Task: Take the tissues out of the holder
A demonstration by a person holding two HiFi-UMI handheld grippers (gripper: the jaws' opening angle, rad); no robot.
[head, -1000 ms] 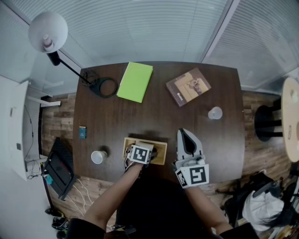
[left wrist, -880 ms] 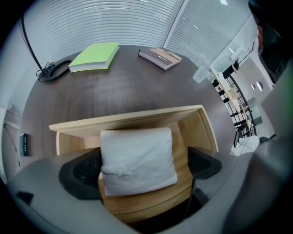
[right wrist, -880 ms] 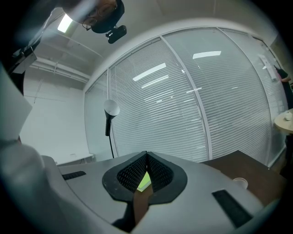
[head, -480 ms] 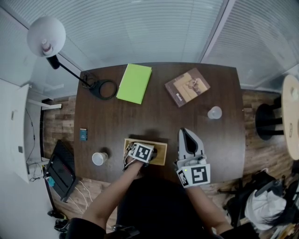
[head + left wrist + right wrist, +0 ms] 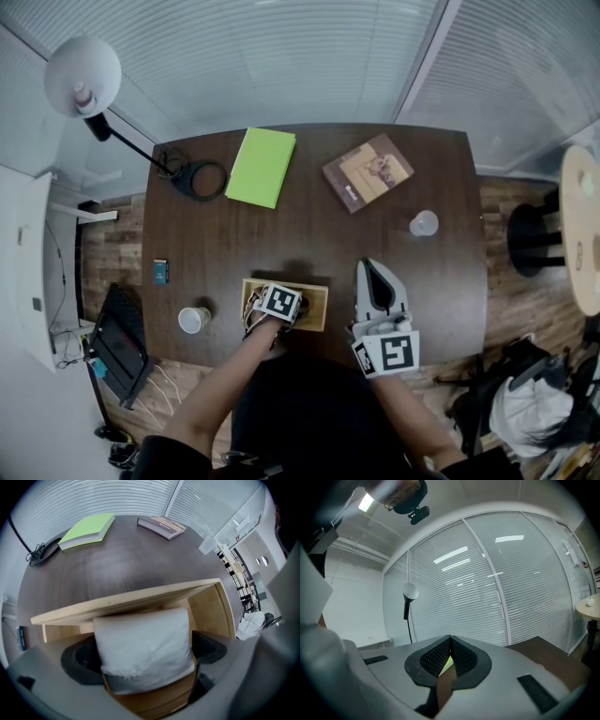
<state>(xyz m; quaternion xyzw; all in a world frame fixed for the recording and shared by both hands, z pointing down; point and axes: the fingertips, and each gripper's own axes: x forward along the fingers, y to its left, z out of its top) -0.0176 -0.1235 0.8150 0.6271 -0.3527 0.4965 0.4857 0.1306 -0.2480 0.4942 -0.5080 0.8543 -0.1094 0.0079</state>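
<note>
A shallow wooden holder (image 5: pixel 314 307) lies near the table's front edge. My left gripper (image 5: pixel 280 300) is down inside it, under its marker cube. In the left gripper view a white folded stack of tissues (image 5: pixel 143 644) fills the gap between the dark pads (image 5: pixel 82 660), and the left gripper (image 5: pixel 145 652) is shut on it, with the holder's far wall (image 5: pixel 126 601) just beyond. My right gripper (image 5: pixel 374 272) rests on the table to the right of the holder. Its ribbed pads (image 5: pixel 461 656) meet with nothing between them, so the right gripper (image 5: pixel 450 641) is shut.
A green book (image 5: pixel 262 166) and a brown book (image 5: pixel 367 172) lie at the table's far side. A clear cup (image 5: pixel 424 223) stands far right, a paper cup (image 5: pixel 194 320) left of the holder. A lamp base (image 5: pixel 199 178) and a small blue box (image 5: pixel 160 272) sit at the left.
Only the head camera has drifted a little. Both grippers stay where they were, the left in the holder and the right on the table.
</note>
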